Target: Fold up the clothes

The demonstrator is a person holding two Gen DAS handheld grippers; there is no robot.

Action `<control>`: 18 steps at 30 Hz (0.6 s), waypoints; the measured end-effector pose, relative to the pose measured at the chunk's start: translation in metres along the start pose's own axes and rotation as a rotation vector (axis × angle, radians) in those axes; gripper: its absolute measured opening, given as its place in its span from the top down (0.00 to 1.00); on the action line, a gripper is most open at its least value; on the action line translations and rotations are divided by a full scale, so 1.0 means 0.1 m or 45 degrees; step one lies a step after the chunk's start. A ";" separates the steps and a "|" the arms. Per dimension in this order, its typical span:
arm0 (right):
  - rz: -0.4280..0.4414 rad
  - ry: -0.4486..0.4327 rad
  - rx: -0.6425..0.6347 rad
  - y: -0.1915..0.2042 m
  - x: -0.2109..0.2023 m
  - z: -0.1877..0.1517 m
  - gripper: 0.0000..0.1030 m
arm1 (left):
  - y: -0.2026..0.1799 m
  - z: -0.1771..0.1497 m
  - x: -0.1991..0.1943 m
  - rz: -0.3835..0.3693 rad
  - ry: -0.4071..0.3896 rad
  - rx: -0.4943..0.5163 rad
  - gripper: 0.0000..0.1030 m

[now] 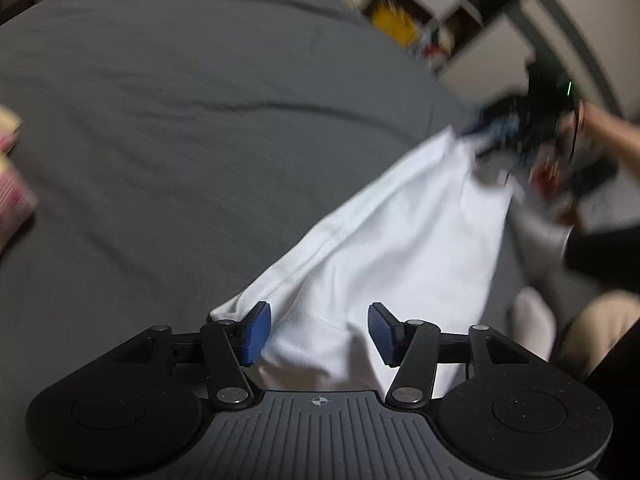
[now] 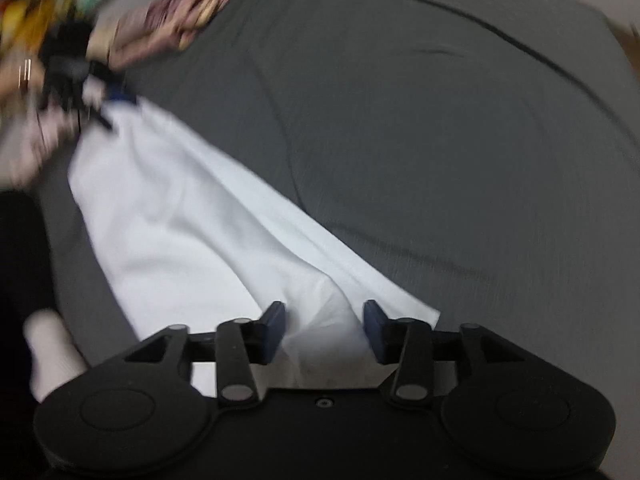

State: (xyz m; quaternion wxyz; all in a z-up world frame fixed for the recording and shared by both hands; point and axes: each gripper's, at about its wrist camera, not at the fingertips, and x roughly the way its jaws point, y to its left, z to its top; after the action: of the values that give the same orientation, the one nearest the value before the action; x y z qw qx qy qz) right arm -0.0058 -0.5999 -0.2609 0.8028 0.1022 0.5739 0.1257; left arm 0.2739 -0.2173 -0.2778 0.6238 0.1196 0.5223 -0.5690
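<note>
A white garment [image 1: 384, 232] stretches in a long band over the grey bed sheet [image 1: 180, 120] between the two grippers. My left gripper [image 1: 319, 330] is open, its blue pads apart, and one end of the garment lies between them. My right gripper [image 2: 324, 330] is open too, with the other end of the white garment [image 2: 192, 220] between its fingers. Each gripper shows blurred at the far end of the cloth in the other's view: the right gripper [image 1: 516, 136] and the left gripper [image 2: 92, 92]. Both views are smeared by motion.
A pink patterned cloth [image 1: 12, 196] lies at the bed's left edge, also the pink patterned cloth [image 2: 188, 4]. A shelf unit [image 1: 448, 4] with colourful items stands past the bed. The person's forearm [image 1: 612, 140] and socked foot [image 1: 534, 324] are at the right.
</note>
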 end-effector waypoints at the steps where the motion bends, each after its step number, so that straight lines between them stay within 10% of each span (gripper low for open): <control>1: 0.006 -0.029 0.038 -0.04 -0.03 -0.05 0.40 | 0.01 -0.04 -0.03 -0.003 -0.025 -0.028 0.44; 9: -0.010 -0.173 0.164 -0.13 0.10 -0.29 0.40 | 0.00 -0.27 -0.11 0.099 -0.168 -0.176 0.44; 11: -0.003 -0.196 0.161 -0.13 0.09 -0.34 0.61 | -0.02 -0.32 -0.08 0.136 -0.158 -0.185 0.45; 15: -0.011 -0.274 0.197 -0.16 0.04 -0.43 0.83 | -0.11 -0.41 -0.07 0.192 -0.232 -0.250 0.81; 18: -0.021 -0.352 0.259 -0.19 0.01 -0.48 0.86 | -0.20 -0.48 -0.11 0.205 -0.319 -0.290 0.85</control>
State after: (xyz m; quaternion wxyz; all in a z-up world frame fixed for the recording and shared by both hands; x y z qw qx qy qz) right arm -0.0495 -0.6171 -0.2834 0.8606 0.1943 0.4686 0.0450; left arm 0.2346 -0.1816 -0.2804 0.7371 0.0179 0.4903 -0.4647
